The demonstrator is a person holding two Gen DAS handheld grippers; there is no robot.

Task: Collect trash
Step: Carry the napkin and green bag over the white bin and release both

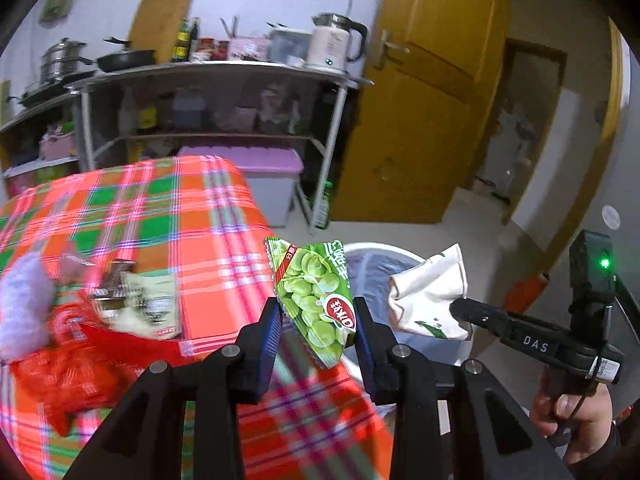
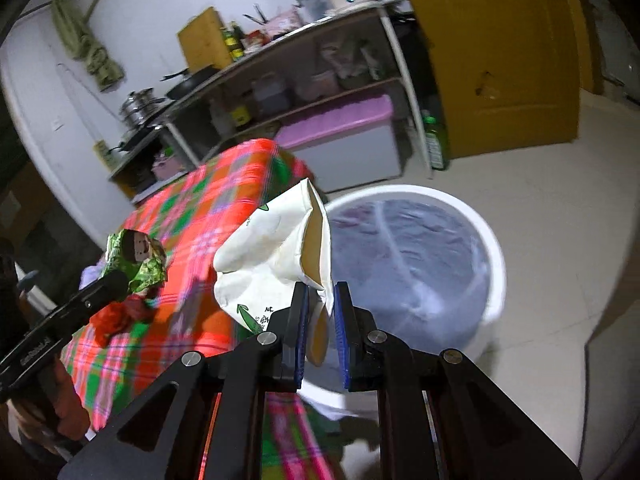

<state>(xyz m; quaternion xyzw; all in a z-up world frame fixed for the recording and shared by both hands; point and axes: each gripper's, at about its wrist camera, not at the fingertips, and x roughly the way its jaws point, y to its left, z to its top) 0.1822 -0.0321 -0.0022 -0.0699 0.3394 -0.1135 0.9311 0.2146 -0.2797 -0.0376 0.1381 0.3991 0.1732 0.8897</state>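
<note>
My left gripper (image 1: 316, 316) is shut on a green snack packet (image 1: 316, 300) and holds it over the table's right edge, beside a white trash bin (image 1: 380, 252) lined with a grey bag. My right gripper (image 2: 321, 300) is shut on a crumpled white wrapper (image 2: 272, 256), held just left of the bin (image 2: 492, 248). The right gripper (image 1: 460, 308) and its wrapper (image 1: 428, 296) show in the left wrist view over the bin. The left gripper's packet (image 2: 136, 260) shows at the left of the right wrist view.
More wrappers (image 1: 144, 304), a red plastic bag (image 1: 72, 368) and a pale fluffy thing (image 1: 20, 304) lie on the plaid tablecloth (image 1: 180, 220). A metal shelf rack (image 1: 224, 68) with pots and a kettle stands behind. A yellow door (image 1: 424, 92) is at the right.
</note>
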